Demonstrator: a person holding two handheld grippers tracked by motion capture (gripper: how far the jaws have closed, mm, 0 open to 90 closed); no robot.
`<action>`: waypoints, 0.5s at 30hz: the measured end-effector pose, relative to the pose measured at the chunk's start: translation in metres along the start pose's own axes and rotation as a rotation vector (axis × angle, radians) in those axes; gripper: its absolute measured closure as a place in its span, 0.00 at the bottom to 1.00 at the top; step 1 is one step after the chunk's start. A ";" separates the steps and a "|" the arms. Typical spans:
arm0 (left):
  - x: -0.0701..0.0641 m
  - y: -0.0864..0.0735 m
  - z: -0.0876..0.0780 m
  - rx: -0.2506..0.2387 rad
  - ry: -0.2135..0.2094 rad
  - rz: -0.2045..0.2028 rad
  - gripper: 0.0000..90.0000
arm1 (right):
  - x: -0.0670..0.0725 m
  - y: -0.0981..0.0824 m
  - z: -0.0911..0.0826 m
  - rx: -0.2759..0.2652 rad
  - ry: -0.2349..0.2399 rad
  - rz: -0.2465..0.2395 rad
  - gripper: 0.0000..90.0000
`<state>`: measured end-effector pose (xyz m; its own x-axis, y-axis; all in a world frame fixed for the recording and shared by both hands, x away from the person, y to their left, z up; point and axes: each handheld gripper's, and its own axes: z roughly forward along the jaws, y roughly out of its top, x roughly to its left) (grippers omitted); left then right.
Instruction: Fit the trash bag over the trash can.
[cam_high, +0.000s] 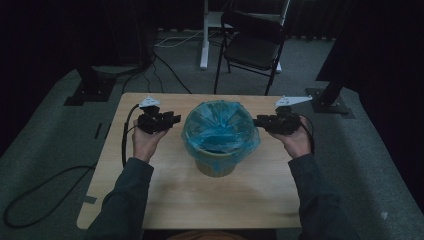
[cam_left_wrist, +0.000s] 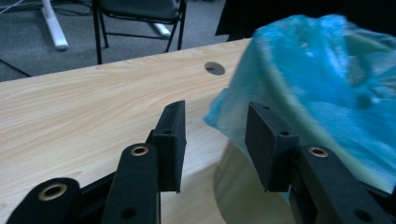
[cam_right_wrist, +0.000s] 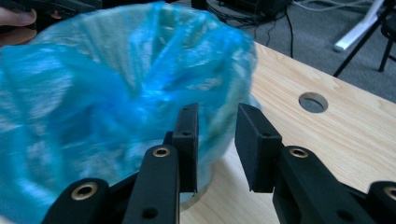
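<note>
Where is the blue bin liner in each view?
High view: blue bin liner at table centre, draped over the bin's rim.
Left gripper view: liner at right, above the right jaw.
Right gripper view: liner left and centre.
Shared landmark: round hole in the table.

Left tongs (cam_high: 176, 120), right tongs (cam_high: 257, 121) agape

blue bag (cam_right_wrist: 116, 93) motion-blurred, hides most of bin (cam_high: 216, 162) wall; bin's inside too dark; chair (cam_high: 254, 42) top cut off.

Bin (cam_high: 216, 162) w/ bag (cam_high: 220, 125) mid-table (cam_high: 150, 195), betw. left gripper (cam_high: 176, 119) & right gripper (cam_high: 257, 121).
</note>
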<state>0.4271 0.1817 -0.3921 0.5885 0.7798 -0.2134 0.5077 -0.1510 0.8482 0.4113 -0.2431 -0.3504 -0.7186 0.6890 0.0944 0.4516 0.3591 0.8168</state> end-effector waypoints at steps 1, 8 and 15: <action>0.000 0.000 0.000 0.000 0.000 0.000 0.65 | 0.000 0.000 0.000 0.000 0.000 0.000 0.77; -0.023 -0.014 -0.017 -0.015 -0.087 0.021 0.63 | 0.023 -0.007 -0.008 -0.009 0.043 -0.035 0.75; -0.034 -0.023 -0.027 -0.026 -0.148 0.003 0.62 | 0.032 -0.016 -0.009 -0.001 0.059 -0.041 0.73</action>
<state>0.3783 0.1747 -0.3918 0.6772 0.6811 -0.2783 0.4902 -0.1356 0.8610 0.3766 -0.2321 -0.3553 -0.7667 0.6350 0.0940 0.4203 0.3859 0.8212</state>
